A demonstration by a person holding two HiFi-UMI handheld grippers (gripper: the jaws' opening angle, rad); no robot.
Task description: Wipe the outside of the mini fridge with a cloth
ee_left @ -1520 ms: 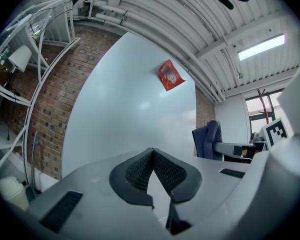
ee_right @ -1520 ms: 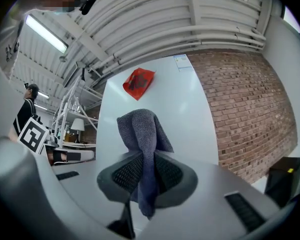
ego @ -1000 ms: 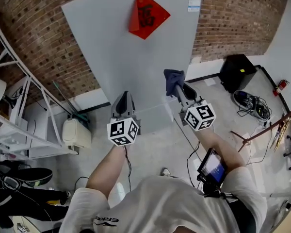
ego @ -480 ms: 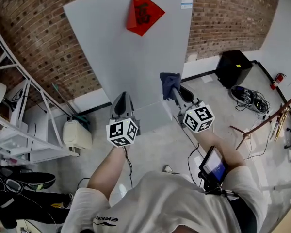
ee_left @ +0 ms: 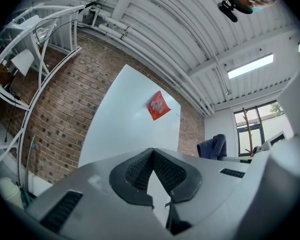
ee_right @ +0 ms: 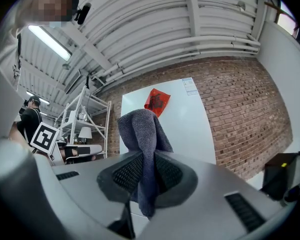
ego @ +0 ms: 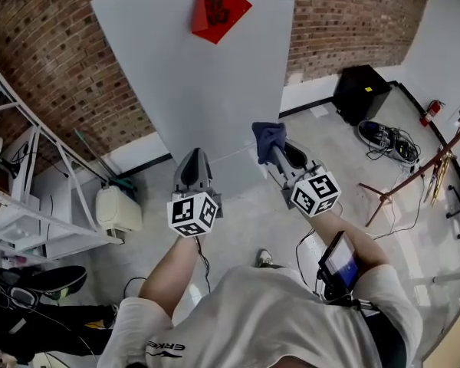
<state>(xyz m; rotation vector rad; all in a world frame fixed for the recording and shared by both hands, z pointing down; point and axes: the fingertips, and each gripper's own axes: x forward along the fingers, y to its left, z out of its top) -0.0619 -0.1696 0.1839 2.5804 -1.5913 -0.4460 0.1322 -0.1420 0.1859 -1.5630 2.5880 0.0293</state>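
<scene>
Overhead, a person faces the pale grey mini fridge (ego: 199,75), which stands against a brick wall (ego: 54,67). The right gripper (ego: 271,153) has its fingers clamped on a fold of dark blue cloth (ego: 268,136), held low near the fridge front. The left gripper (ego: 193,155) is beside it, fingers pressed together and empty.

Likely risks: only a narrow fold is pinched, so hard rubbing could drag the cloth free, and bare fingers might then scrape the door. A high stroke could snag the red paper (ego: 218,8).

Whether the cloth touches the fridge cannot be judged. The fridge's top is cut off and its sides are not visible.
</scene>
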